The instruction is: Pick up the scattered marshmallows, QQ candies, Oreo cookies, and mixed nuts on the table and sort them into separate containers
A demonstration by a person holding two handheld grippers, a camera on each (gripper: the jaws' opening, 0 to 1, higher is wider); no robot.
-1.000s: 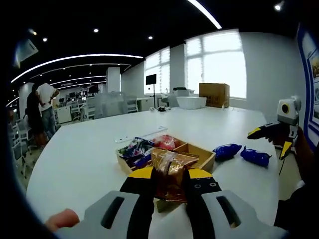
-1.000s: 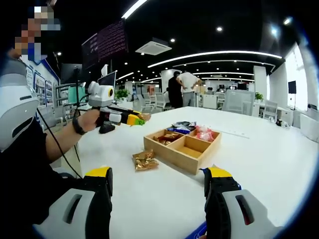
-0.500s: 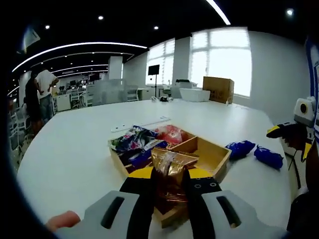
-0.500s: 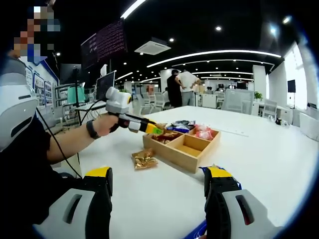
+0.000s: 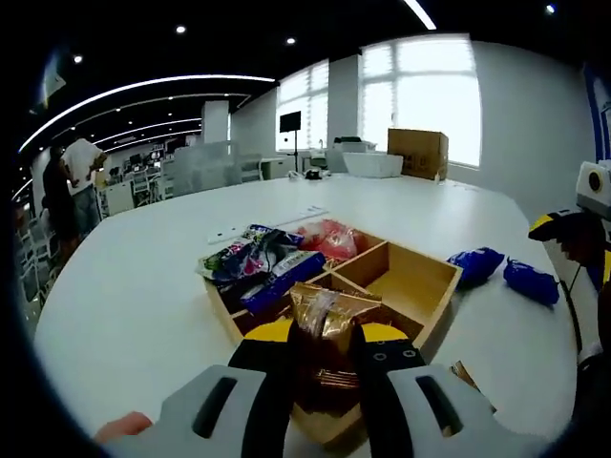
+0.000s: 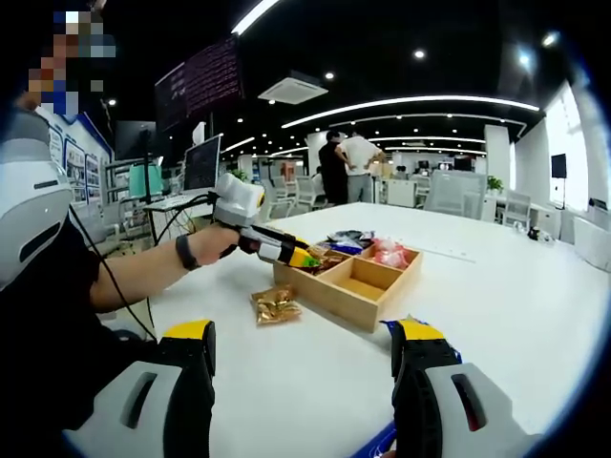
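The big white table point(image 6: 496, 286) carries a wooden tray point(image 6: 349, 277) with four compartments. The left gripper point(image 5: 325, 339), its jaws pinching a brown nut packet point(image 5: 323, 329), hovers directly over the tray's near compartment, so the packet only needs to go down. The right gripper point(image 6: 304, 348) waits with jaws spread, well apart from another nut packet point(image 6: 275, 305) lying beside the tray.

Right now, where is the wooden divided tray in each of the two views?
Left gripper view: the wooden tray lies at centre, just beyond the left tongs, which hold a gold packet.
Right gripper view: the tray sits at centre on the white table.
Shared landmark: the pink packets in one tray compartment.
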